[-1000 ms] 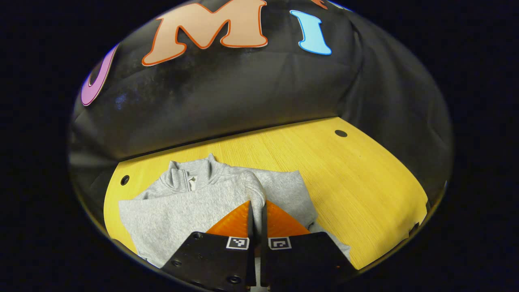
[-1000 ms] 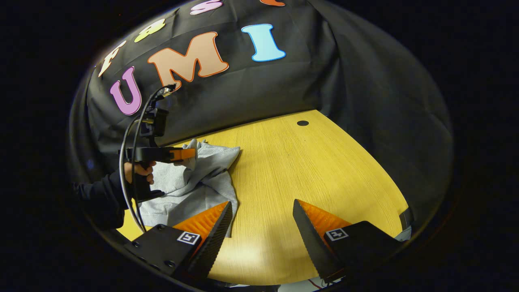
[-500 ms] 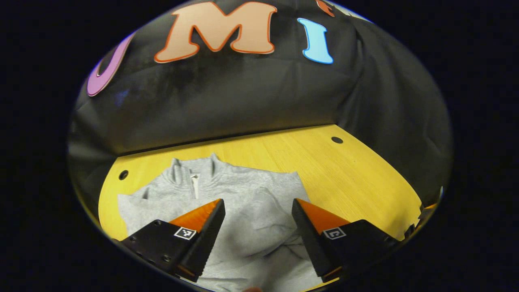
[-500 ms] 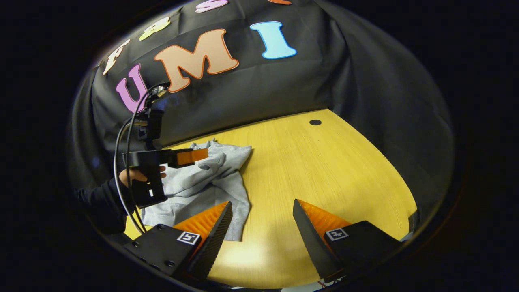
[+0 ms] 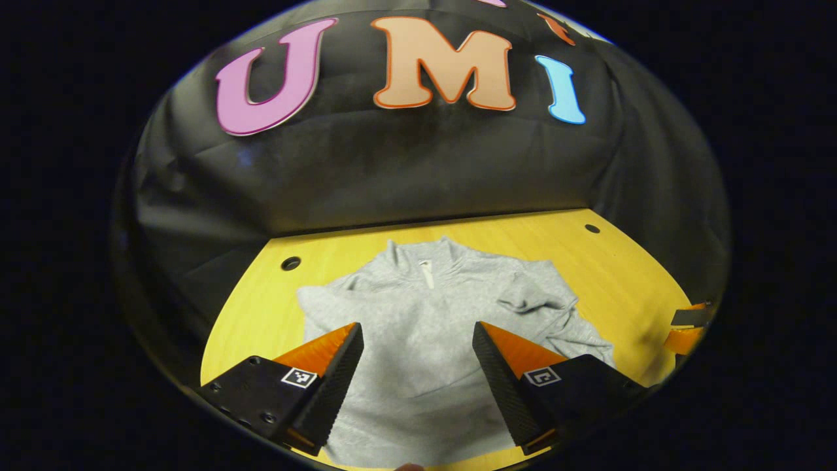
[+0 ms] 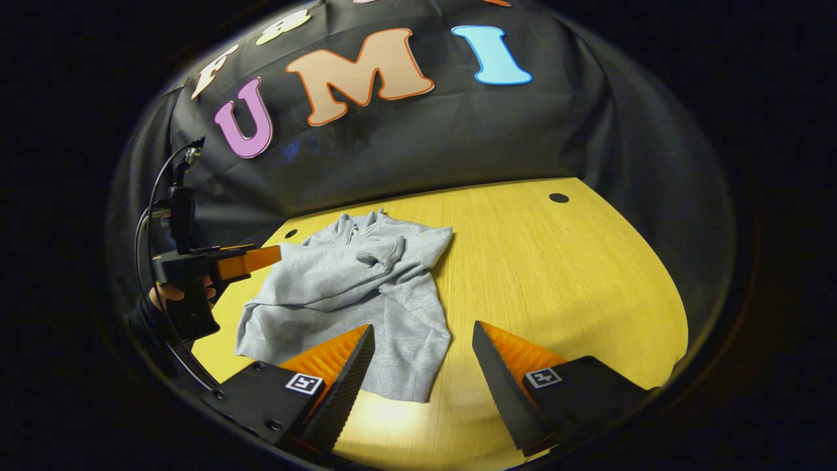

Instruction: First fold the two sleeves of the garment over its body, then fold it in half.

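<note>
Above the counter [image 6: 523,261], the left gripper [image 5: 415,343] is held level over the near hem of the garment [image 5: 431,327], fingers apart; the right gripper [image 6: 422,347] is held just right of it, also spread.

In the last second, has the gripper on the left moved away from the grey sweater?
Yes. In the right gripper view the left gripper has let go of the sweater and pulled back past its edge, over the bare table, its fingers apart.

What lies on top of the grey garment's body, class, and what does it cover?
A folded sleeve lies across the chest of the garment, below the collar. The fabric beneath that sleeve is hidden. The garment rests on the yellow table.
</note>
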Available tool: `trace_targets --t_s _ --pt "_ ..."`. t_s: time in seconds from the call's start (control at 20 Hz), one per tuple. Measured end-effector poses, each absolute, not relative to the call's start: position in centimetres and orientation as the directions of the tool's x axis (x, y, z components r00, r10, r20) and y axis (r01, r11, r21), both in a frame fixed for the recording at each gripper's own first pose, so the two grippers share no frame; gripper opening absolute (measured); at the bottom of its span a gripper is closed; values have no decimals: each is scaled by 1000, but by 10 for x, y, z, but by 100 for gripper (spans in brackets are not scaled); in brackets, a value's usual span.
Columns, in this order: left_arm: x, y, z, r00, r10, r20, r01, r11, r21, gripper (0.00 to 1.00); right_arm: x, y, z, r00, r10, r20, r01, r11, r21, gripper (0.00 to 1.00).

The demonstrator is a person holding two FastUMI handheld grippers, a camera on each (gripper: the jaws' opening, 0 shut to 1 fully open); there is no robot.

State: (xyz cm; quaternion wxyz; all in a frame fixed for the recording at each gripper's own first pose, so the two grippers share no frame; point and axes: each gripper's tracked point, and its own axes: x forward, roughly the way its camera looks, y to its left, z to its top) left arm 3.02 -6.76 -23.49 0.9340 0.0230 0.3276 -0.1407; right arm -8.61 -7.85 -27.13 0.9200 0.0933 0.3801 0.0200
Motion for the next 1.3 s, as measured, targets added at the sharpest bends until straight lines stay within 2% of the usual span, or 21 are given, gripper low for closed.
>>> trace_targets --t_s 0.4,0.65,0.85,1.15,1.3 --pt "-44 11 -273 676 -137 -724 138 989 -58 99 -88 -59 -307 665 98 -740 0 991 131 97" --pt "-83 33 -303 611 -127 -781 112 991 -73 96 -95 -48 -330 627 84 -774 -15 995 96 97" --pt "-106 44 -325 558 -125 -821 83 992 -95 99 -101 -41 -346 597 68 -799 -8 997 79 96" --pt "-121 46 -351 509 -147 -848 54 989 -139 97 -114 -42 -370 541 36 -841 -12 999 35 97" --pt "-120 48 -352 509 -135 -850 71 991 -116 95 -116 -37 -379 520 21 -854 -7 1000 21 96"
